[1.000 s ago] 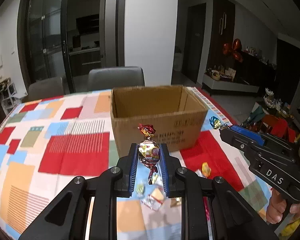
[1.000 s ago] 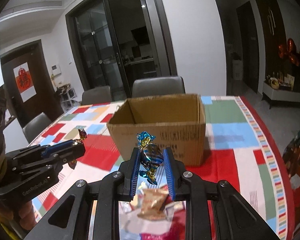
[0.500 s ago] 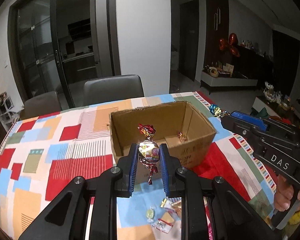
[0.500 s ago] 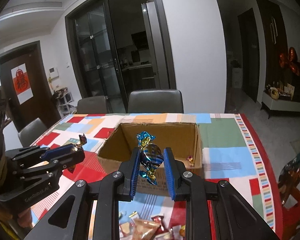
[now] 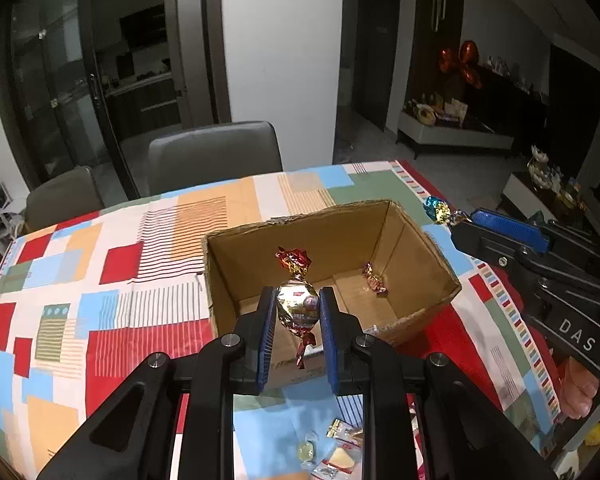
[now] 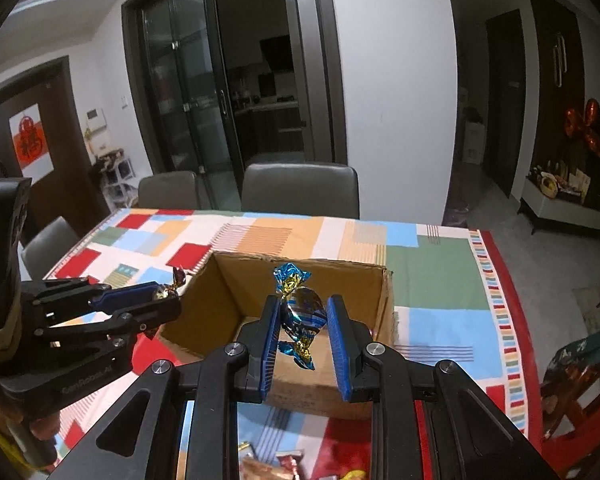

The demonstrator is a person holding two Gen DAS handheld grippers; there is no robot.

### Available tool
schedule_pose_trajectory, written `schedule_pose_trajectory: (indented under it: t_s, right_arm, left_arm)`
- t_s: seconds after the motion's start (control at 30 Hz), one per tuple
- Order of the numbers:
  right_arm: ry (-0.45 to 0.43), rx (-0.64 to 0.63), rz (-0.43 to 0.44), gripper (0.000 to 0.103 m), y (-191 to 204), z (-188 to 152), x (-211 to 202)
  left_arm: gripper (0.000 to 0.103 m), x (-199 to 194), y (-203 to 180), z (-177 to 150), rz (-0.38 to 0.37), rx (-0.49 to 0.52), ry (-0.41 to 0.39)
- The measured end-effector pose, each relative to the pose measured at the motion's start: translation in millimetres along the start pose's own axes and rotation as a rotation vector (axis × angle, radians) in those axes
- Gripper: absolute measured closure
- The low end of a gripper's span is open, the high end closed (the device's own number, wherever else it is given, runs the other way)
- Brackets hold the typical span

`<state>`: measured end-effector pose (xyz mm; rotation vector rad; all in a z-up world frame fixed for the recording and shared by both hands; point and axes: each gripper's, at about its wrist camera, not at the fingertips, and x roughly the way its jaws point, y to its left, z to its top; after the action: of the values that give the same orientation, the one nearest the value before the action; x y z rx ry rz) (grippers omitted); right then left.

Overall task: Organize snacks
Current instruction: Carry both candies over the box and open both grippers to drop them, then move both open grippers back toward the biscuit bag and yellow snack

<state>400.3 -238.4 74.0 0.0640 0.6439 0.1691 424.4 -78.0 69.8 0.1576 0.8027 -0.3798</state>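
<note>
The gold candy (image 5: 298,307) sat pinched between the blue pads of the left hand-held gripper (image 5: 298,322), its red twisted end standing up and its lower twist hanging free, all of it above the near wall of the box (image 5: 416,322). The blue candy (image 6: 302,309) was clamped the same way in the right hand-held gripper (image 6: 303,326), also over the box's near edge. So both hand-held grippers were clenched, each on one candy.

By the look of them, these sweets would be very light, with a firm core and crinkly foil that could slip; the round body was the place to grip, as both were held, since the twisted tails would only crumple or pull loose. Squeezing harder seemed needless, and when released each would probably just drop.

Counted: two candies held, one per hand-held gripper. One more wrapped candy (image 5: 374,278) lay on the floor of the box near its far right corner. One box stood on the patchwork-clothed surface (image 5: 140,264). In front of the box a small pile of loose snacks (image 5: 332,450) waited on the surface; in the left view I could make out a yellow-green sweet and a few clear-wrapped pieces, but the exact number could not be told. Three grey chairs (image 6: 300,190) stood at the far side.
</note>
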Motion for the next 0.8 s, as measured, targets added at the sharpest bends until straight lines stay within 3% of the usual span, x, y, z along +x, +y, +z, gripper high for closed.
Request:
schedule_pose_trajectory:
  t_s: [0.27, 0.3, 0.33, 0.37, 0.4, 0.8]
  right_arm:
    - [0.085, 0.038, 0.007, 0.077, -10.3, 8.3, 26.9]
    - [0.086, 0.039, 0.004, 0.076, -10.6, 8.5, 28.5]
    - [0.095, 0.033, 0.001, 0.074, -10.2, 8.9, 30.7]
    - [0.101, 0.028, -0.006, 0.063, -10.5, 9.3, 32.2]
    - [0.098, 0.024, -0.019, 0.057, -10.3, 8.4, 31.8]
    - [0.076, 0.021, -0.025, 0.057, -17.8, -13.2, 2.8]
  left_arm:
    - [0.08, 21.3, 3.1, 9.1, 0.004, -0.008, 0.049]
    - [0.071, 22.9, 3.2, 9.4, 0.021, -0.005, 0.047]
    - [0.053, 23.2, 3.6, 8.8, 0.038, 0.001, 0.042]
    - [0.047, 22.0, 3.7, 8.3, 0.053, 0.004, 0.032]
    - [0.046, 19.5, 4.0, 6.7, 0.064, 0.001, 0.021]
    - [0.037, -19.0, -13.6, -15.3, 0.099, 0.013, -0.04]
